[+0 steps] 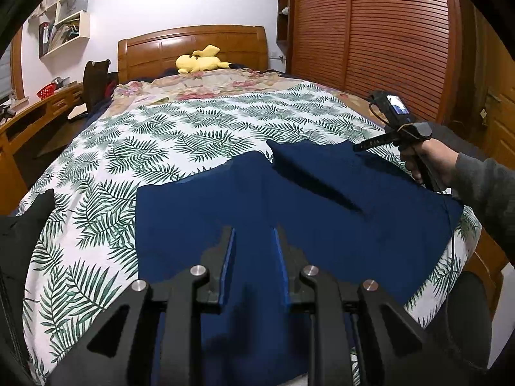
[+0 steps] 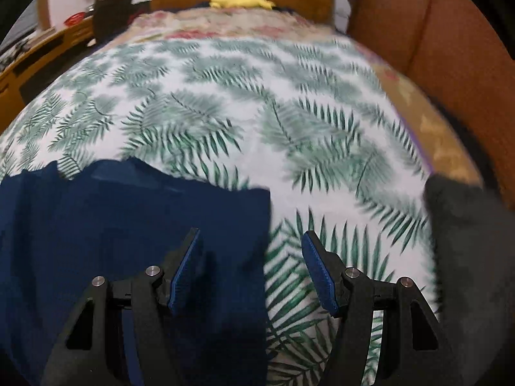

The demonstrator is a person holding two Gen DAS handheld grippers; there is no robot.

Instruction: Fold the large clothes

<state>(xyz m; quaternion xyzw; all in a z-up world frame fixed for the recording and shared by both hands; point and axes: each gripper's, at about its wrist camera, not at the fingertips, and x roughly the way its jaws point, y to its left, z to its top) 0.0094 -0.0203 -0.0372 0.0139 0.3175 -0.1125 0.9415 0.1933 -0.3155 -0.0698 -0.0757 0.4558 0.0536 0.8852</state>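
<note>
A large navy garment point(image 1: 289, 218) lies flat on the leaf-print bedspread point(image 1: 161, 135) and hangs over the near edge of the bed. A raised fold point(image 1: 309, 173) crosses its far right part. My left gripper point(image 1: 253, 234) hovers low over the garment's near middle, its blue pads a narrow gap apart with nothing pinched. In the blurred right wrist view my right gripper point(image 2: 251, 231) stands wide open over the garment's right edge point(image 2: 128, 225). Its left finger is above the cloth and its right finger above the bedspread point(image 2: 322, 128). A person's hand point(image 1: 425, 164) holds that tool at the bed's right side.
A yellow plush toy point(image 1: 202, 61) and a floral quilt point(image 1: 209, 83) lie near the wooden headboard point(image 1: 193, 43). A slatted wardrobe point(image 1: 370, 32) stands right of the bed, with a desk point(image 1: 32, 112) and wall shelves point(image 1: 64, 22) on the left. A dark grey sleeve point(image 2: 466, 241) fills the right edge.
</note>
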